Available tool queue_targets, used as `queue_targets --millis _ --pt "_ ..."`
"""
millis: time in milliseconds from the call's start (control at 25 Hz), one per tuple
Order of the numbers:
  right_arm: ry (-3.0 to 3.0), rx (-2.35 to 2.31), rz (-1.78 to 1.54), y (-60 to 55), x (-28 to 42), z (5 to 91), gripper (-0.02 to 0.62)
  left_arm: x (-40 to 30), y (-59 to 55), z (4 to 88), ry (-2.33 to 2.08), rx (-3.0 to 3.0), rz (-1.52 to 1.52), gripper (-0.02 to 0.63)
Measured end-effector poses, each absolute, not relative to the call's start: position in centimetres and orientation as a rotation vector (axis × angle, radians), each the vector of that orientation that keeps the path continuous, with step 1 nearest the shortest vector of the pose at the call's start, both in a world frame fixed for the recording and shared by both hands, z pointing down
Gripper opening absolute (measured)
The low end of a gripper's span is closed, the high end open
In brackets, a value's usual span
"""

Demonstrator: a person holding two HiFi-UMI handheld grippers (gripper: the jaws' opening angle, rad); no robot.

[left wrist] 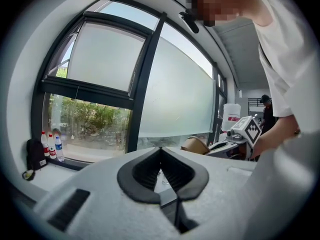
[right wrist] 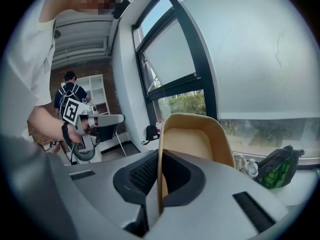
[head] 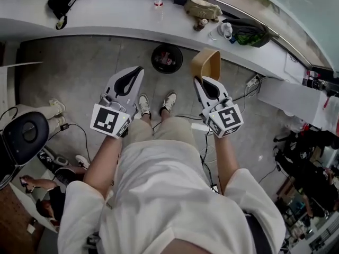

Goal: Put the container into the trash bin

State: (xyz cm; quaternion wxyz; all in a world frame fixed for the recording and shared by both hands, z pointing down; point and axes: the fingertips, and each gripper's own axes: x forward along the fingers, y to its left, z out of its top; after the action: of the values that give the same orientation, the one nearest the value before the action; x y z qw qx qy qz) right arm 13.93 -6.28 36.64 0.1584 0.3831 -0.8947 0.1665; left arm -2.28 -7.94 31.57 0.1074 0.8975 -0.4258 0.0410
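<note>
The container [head: 206,63] is being pinched by one wall in the right gripper [head: 203,80], while the trash bin [head: 167,58] is being found at ten o'clock from it.

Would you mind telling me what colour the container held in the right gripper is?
The container is plain tan brown, clearest in the right gripper view.

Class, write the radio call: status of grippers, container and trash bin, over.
Left gripper shut, empty. Right gripper shut on container wall. Trash bin on floor, just left of it in head view, nothing between.
</note>
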Motion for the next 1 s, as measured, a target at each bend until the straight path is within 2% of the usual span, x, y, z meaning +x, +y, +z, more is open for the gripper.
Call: queue_targets --millis 680,1000 --pt "-2.436 0.898 0.674 -9.7 9.9 61.6 0.009 -2.9 -11.0 50.4 -1.248 2.470 0.209 0.018" --pt "-2.379 0.874 0.716 -9.8 8.3 69.2 0.009 -3.1 -10.6 57.4 -1.232 2.431 0.246 0.018"
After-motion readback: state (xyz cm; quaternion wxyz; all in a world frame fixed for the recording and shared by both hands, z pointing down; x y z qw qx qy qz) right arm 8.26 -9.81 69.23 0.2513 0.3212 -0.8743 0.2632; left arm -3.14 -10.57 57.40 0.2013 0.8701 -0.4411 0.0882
